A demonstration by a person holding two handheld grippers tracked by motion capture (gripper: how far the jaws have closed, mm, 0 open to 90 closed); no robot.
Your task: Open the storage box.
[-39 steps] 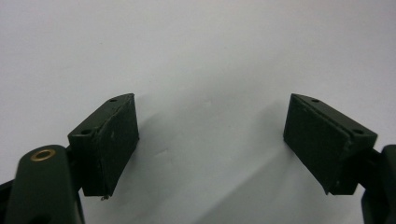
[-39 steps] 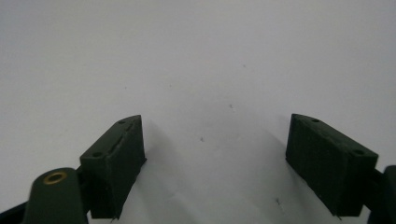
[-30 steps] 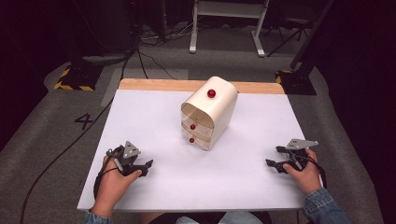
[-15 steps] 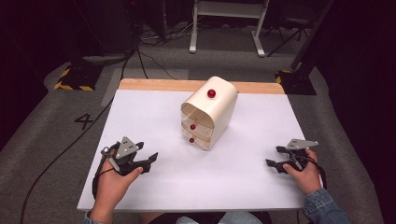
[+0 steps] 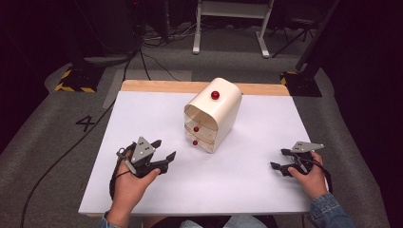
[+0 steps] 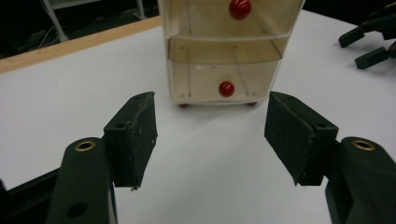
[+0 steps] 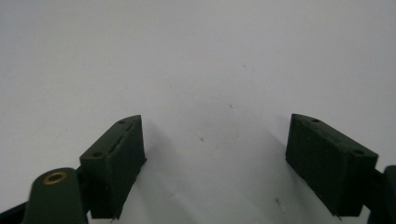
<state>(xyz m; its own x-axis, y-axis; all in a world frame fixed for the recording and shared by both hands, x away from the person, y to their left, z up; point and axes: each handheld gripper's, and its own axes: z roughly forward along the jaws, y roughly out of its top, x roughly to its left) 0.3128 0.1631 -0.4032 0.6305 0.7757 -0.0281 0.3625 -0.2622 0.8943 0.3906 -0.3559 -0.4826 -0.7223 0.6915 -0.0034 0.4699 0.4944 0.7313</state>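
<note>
Drawers first: small cream drawer unit (image 5: 213, 114) w/ red knobs (image 5: 215, 95) stands near centre of white table (image 5: 142, 114) in high view, slightly toward far edge, drawer fronts facing person's left-front. Left gripper (image 5: 164, 154) sits at table's left-front, held in left hand (image 5: 130, 183), jaws wide apart, empty, aimed toward unit but well apart from it. Right gripper (image 5: 280, 159) near right-front edge, in right hand (image 5: 309, 178), jaws spread, nothing between, pointing left across table.

Left gripper view: both black pads (image 6: 133, 135) wide, bare tabletop between them; unit's lower drawers straight ahead, bottom red knob (image 6: 226, 88) centred betw. jaws, farther off. Other gripper's jaws show at top right.

Right gripper view: pads (image 7: 116, 158) wide open over plain white table surface, holding nothing.
</note>
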